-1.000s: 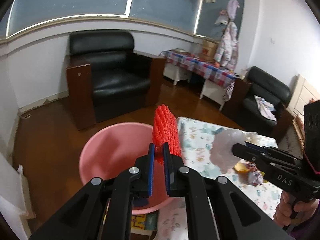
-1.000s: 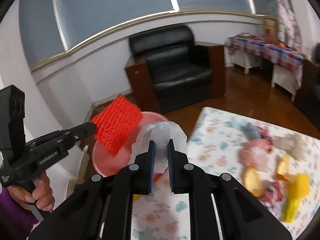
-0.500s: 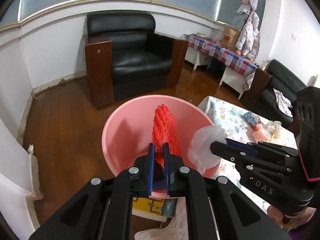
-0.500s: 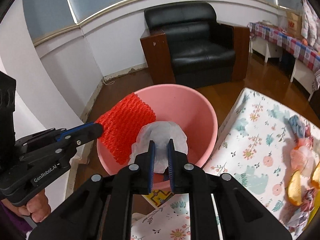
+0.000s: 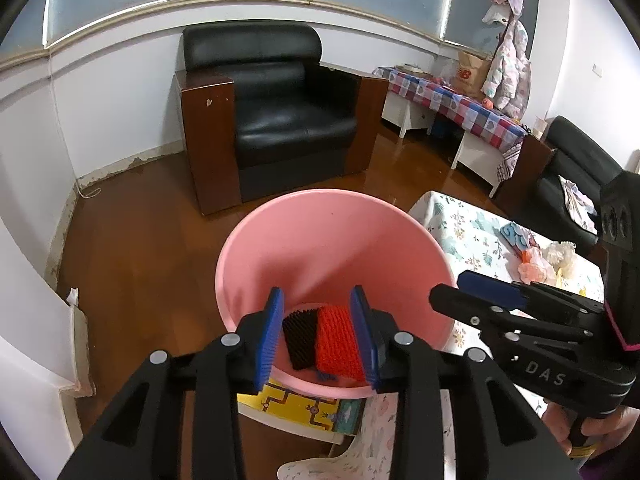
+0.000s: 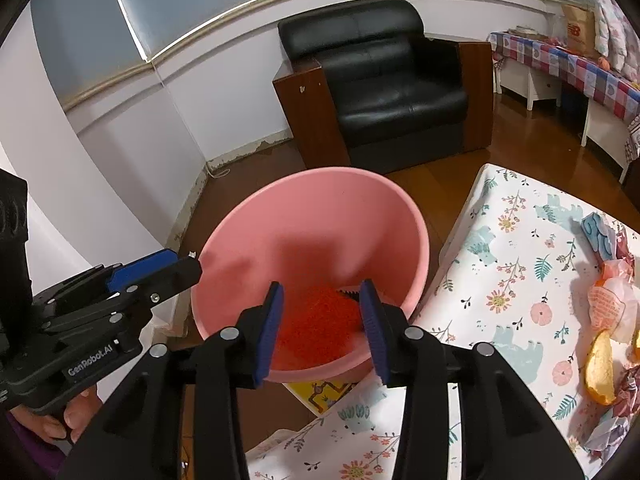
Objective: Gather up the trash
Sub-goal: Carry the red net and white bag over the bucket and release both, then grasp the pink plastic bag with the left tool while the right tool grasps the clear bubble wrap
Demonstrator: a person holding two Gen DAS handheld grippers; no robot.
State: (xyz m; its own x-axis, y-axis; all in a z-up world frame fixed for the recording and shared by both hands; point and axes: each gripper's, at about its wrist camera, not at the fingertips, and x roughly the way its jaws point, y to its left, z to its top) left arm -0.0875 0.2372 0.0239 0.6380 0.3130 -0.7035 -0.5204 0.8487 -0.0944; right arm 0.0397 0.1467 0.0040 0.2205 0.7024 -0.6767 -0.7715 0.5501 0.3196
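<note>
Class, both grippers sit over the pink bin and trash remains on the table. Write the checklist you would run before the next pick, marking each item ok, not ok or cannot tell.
1. Left gripper open and empty: ok.
2. Right gripper open and empty: ok.
3. Red foam net lying inside the pink bin: ok.
4. White crumpled piece inside the bin: cannot tell, it shows in neither view.
5. Table cleared of trash: not ok; orange peel and a pink wrapper lie on the floral tablecloth.
6. Nothing standing between the right gripper and the peel: ok.
</note>
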